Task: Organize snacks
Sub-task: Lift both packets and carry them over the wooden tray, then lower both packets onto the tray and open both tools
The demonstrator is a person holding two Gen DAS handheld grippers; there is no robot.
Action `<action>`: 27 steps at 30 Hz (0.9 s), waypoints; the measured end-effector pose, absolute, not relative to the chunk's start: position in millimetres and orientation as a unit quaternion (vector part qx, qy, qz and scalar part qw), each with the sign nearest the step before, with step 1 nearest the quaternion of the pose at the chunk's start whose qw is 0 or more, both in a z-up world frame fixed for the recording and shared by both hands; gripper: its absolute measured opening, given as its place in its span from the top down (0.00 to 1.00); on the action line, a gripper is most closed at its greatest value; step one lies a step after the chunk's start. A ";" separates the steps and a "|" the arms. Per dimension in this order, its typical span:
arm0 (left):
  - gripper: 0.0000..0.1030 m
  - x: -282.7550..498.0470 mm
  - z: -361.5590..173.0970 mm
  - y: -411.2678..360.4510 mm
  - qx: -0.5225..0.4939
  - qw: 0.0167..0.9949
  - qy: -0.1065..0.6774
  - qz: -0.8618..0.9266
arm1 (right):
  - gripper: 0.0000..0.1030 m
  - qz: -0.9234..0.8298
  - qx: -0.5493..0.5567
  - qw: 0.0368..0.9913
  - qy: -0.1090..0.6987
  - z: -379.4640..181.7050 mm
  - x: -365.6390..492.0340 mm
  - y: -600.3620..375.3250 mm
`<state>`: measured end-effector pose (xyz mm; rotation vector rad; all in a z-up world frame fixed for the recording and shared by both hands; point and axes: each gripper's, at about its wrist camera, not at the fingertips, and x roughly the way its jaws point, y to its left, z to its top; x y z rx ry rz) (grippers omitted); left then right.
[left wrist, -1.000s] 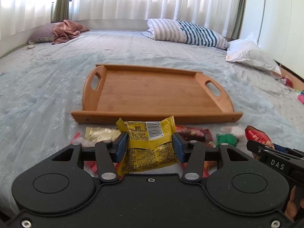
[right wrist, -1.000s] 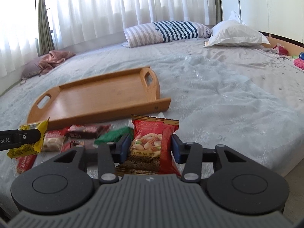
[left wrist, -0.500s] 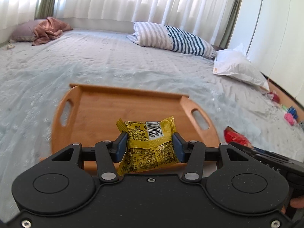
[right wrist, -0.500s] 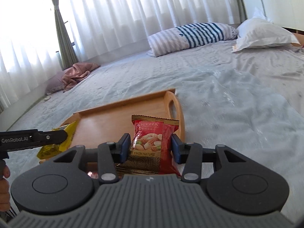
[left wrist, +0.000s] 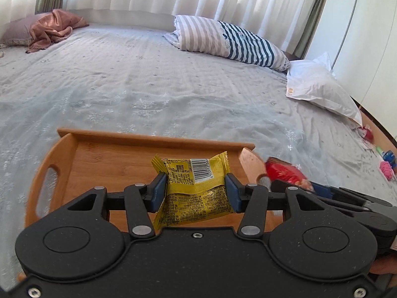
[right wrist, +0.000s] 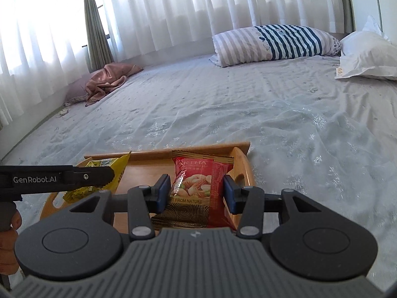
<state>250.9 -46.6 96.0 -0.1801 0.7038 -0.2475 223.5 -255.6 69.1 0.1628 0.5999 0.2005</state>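
Yellow snack packet (left wrist: 196,188) clamped in left gripper (left wrist: 196,193), red nut packet (right wrist: 198,188) in right gripper (right wrist: 197,192), both over wooden tray (left wrist: 104,154).

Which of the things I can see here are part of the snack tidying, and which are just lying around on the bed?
Part of the job:
- yellow foil snack packet, clamped in the left gripper
- red nut snack packet, clamped in the right gripper
- wooden tray with cut-out handles

Just lying about:
- blue-and-grey striped pillow
- white pillow
- crumpled pink cloth
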 end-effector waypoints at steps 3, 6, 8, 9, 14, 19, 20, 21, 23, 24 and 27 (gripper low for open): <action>0.53 275.6 87.5 -54.6 -0.091 0.924 0.352 -0.121 | 0.52 0.103 0.089 0.941 0.310 62.5 246.1 -256.3; 0.53 298.6 76.9 -62.0 -0.075 0.923 0.359 -0.114 | 0.52 0.108 0.086 0.940 0.312 55.0 263.0 -256.5; 0.53 311.5 68.4 -65.7 -0.067 0.921 0.366 -0.114 | 0.52 0.110 0.086 0.938 0.318 48.6 273.1 -257.8; 0.53 317.4 63.9 -67.3 -0.066 0.919 0.371 -0.114 | 0.52 0.110 0.087 0.937 0.321 44.7 277.9 -258.5; 0.53 338.8 43.6 -71.7 -0.068 0.915 0.382 -0.111 | 0.52 0.109 0.085 0.935 0.328 32.0 293.9 -256.3; 0.53 354.8 32.3 -69.1 -0.076 0.912 0.388 -0.108 | 0.52 0.107 0.075 0.935 0.329 22.3 305.7 -250.9; 0.53 358.0 31.1 -68.0 -0.076 0.913 0.387 -0.107 | 0.52 0.106 0.070 0.936 0.327 20.7 307.3 -249.2; 0.53 360.8 30.3 -67.3 -0.077 0.913 0.386 -0.106 | 0.52 0.107 0.066 0.937 0.326 19.1 308.4 -247.3; 0.53 365.6 29.6 -65.4 -0.079 0.913 0.386 -0.107 | 0.52 0.109 0.058 0.938 0.324 16.5 310.9 -243.8; 0.53 367.4 28.8 -65.1 -0.078 0.913 0.386 -0.109 | 0.52 0.109 0.054 0.938 0.324 14.8 312.3 -242.5; 0.53 370.1 27.1 -65.6 -0.073 0.912 0.387 -0.111 | 0.52 0.108 0.045 0.937 0.329 10.4 316.2 -238.3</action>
